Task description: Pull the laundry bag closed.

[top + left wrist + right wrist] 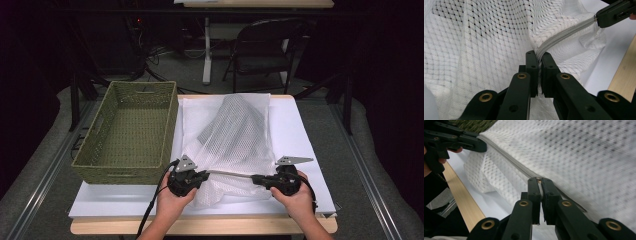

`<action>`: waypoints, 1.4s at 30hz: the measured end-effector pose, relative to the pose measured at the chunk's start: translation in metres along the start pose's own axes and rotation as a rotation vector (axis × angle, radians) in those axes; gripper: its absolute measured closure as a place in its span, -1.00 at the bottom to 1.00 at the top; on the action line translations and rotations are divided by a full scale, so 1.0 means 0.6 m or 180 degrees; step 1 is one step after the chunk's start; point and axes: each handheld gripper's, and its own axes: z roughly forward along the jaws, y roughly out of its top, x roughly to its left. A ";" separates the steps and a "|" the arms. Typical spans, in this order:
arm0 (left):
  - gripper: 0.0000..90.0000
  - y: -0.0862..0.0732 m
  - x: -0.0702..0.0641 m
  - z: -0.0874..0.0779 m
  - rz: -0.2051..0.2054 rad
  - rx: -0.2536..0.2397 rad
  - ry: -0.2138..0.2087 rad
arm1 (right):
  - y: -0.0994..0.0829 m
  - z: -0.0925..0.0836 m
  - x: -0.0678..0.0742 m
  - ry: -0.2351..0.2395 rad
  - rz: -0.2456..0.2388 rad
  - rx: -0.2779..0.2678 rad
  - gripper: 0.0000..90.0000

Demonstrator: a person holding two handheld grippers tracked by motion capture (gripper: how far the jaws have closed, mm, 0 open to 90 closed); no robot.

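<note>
Mesh bag (pixel 231 135) on the white table (pixel 300 135), beside the basket (pixel 131 131). Left gripper (pixel 204 176) and right gripper (pixel 256 179) each clamp its zipper (pixel 230 174), stretched between them.

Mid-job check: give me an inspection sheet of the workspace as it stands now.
Surface: white board on a wooden table.
Job's things: white mesh bag lying on the board; its grey zipper stretched between the grippers.
Clutter: green woven basket at the board's left, nothing visible inside.
Grippers: left gripper shut on the zipper; right gripper shut on the zipper, a small metal piece between its jaws.
Cables: black cable trailing from the left gripper over the near edge.
Surroundings: folding chair and floor cables behind, dark room.
</note>
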 end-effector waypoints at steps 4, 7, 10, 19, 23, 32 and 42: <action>0.91 0.001 0.005 -0.003 -0.0045 -0.0024 0.0042 | -0.005 -0.007 -0.011 -0.0043 0.0060 -0.0007 0.92; 0.92 0.001 0.014 -0.008 -0.0062 -0.0064 0.0080 | -0.005 -0.012 -0.016 -0.0064 0.0080 -0.0022 0.92; 0.91 0.001 0.018 -0.011 -0.0094 -0.0074 0.0083 | -0.005 -0.017 -0.020 -0.0092 0.0085 -0.0019 0.92; 0.92 0.002 0.018 -0.011 -0.0087 -0.0094 0.0092 | -0.008 -0.051 -0.032 -0.0179 0.0138 -0.0139 0.92; 0.91 0.003 0.014 -0.008 -0.0080 -0.0082 0.0071 | -0.010 -0.068 -0.034 -0.0174 0.0160 -0.0194 0.92; 0.80 0.004 0.000 0.004 -0.0018 -0.0037 -0.0029 | -0.024 -0.085 -0.036 -0.0332 0.0126 -0.0139 0.92; 0.50 0.003 0.001 -0.017 0.0005 -0.0080 -0.0045 | -0.037 -0.114 -0.058 -0.0526 0.0234 -0.0159 0.92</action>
